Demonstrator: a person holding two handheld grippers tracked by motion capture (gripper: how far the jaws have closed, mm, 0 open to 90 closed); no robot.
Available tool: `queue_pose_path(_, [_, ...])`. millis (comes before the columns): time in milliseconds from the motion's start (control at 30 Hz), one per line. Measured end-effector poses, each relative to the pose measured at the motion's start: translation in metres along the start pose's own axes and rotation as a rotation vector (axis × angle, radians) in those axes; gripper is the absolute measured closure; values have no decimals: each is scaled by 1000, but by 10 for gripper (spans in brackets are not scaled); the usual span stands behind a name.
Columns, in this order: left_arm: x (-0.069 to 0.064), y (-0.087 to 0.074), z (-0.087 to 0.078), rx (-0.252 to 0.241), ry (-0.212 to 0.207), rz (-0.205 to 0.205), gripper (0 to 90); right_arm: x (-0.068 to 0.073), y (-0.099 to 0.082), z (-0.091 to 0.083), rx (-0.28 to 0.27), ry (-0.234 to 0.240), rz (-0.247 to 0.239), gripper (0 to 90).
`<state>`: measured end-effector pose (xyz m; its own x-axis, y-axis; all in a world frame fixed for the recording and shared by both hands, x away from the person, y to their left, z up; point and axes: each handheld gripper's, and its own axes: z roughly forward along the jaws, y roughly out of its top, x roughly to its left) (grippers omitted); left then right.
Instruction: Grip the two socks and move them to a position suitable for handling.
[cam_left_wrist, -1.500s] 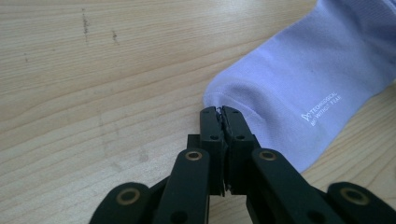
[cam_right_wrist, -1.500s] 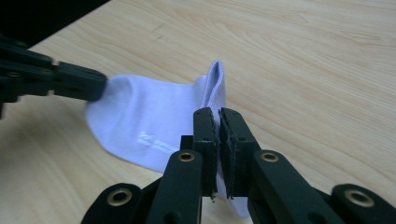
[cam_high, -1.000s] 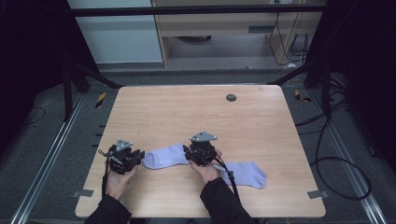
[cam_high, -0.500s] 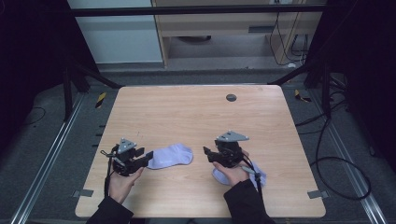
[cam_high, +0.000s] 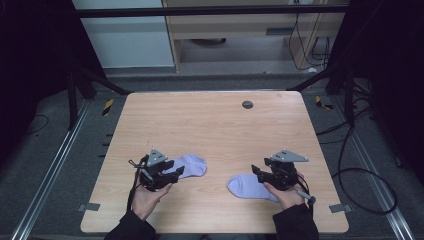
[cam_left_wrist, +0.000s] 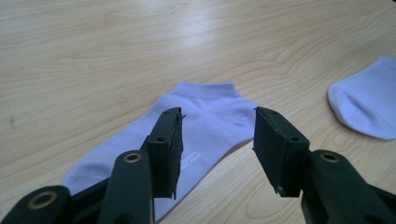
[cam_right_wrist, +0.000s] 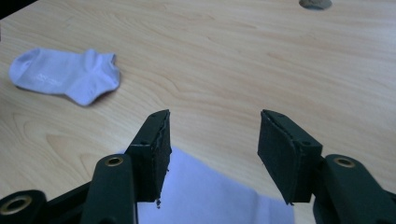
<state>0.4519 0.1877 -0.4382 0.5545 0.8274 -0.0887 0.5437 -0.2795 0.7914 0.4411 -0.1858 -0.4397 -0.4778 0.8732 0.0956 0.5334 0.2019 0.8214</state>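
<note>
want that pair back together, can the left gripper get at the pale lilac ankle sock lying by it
Probably yes. The left gripper has just been opening its jaws and hangs right over the pale lilac ankle sock, nothing between them. The bare wooden table around it leaves the way free.

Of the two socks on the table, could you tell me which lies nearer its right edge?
The sock under the right gripper; the other sock lies by the left gripper.
</note>
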Motion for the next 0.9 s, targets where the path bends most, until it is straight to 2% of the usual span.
queue_pose_path(167, [-14,7,9,10,-24,14,517,-14,-15,-13,15,-21,18,443])
queue_pose_path(333, [-32,13,18,16,-41,46,514,-23,-25,-20,35,-52,24,445])
queue_pose_path(700, [-66,14,53,84,-85,85,519,-33,-45,-21,128,-78,29,485])
queue_pose_path(900, [-90,15,72,121,-115,134,542,-41,-53,-15,176,-92,26,533])
